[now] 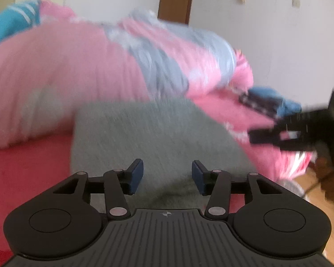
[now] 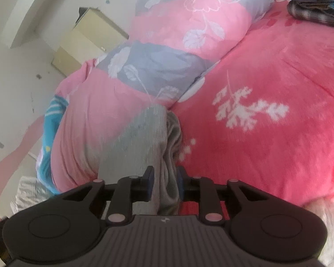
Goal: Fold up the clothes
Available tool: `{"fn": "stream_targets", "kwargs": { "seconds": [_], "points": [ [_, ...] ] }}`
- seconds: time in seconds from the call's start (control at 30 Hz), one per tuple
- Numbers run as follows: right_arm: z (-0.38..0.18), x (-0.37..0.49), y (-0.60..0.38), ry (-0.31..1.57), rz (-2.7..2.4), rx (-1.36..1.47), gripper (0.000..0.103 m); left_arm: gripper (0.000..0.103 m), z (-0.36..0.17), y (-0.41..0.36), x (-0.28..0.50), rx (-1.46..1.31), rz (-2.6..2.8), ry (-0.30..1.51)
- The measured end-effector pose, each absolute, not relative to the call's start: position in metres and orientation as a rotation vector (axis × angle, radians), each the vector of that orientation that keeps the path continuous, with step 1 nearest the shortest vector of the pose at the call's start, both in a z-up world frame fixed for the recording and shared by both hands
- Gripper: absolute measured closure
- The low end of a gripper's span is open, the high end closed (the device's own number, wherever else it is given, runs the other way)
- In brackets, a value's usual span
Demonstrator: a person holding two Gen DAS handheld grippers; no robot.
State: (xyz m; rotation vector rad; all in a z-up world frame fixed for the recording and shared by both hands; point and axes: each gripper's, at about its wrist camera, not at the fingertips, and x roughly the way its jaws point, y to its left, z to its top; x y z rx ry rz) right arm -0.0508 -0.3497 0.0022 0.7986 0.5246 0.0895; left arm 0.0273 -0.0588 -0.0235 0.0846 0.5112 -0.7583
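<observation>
A bed [image 2: 278,71] covered in a bright pink fleece blanket [image 2: 267,144] with white leaf prints fills most of both views. Along its far side lies a rolled-up quilt [image 2: 167,51], pink with grey bands and white flower outlines; in the left wrist view it is heavily blurred. A turquoise striped cloth [image 2: 52,120] shows at the quilt's end, near the edge of the bed. The grey garment [image 1: 153,133], already folded into a thick rectangle, lies on the blanket just in front of the quilt, touching its lower edge in the right wrist view, with its stacked folded layers showing along one side. Well apart from it, at the far corner of the bed, sits a small pile of folded clothes [image 2: 316,2]: a blue piece on top of a dark checked one. A pale wooden cabinet [image 2: 86,37] stands against the white wall beyond the bed. The left tongs [image 1: 167,176] stand moderately wide just above the near edge of the grey garment, their blue pads clear of the cloth. The right tongs [image 2: 164,181] are narrow, with the garment's folded edge between the pads; the pictures do not settle whether the pads still press on it or have let go.
</observation>
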Motion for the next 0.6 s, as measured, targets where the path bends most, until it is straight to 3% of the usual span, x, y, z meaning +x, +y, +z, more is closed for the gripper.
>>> {"fn": "stream_targets", "kwargs": {
  "seconds": [0.27,0.43,0.6],
  "points": [
    [0.002,-0.013,-0.357,0.427,0.135,0.799,0.078,0.052,-0.034,-0.067,0.020,0.156,-0.744,0.522],
    [-0.037,0.005,-0.360,0.492,0.224,0.970,0.087,0.051,-0.034,-0.068,0.019,0.172,-0.742,0.528],
    [-0.053,-0.027,-0.363,0.533,0.317,1.064,0.087,0.051,-0.034,-0.065,0.019,0.176,-0.750,0.541]
  ]
}}
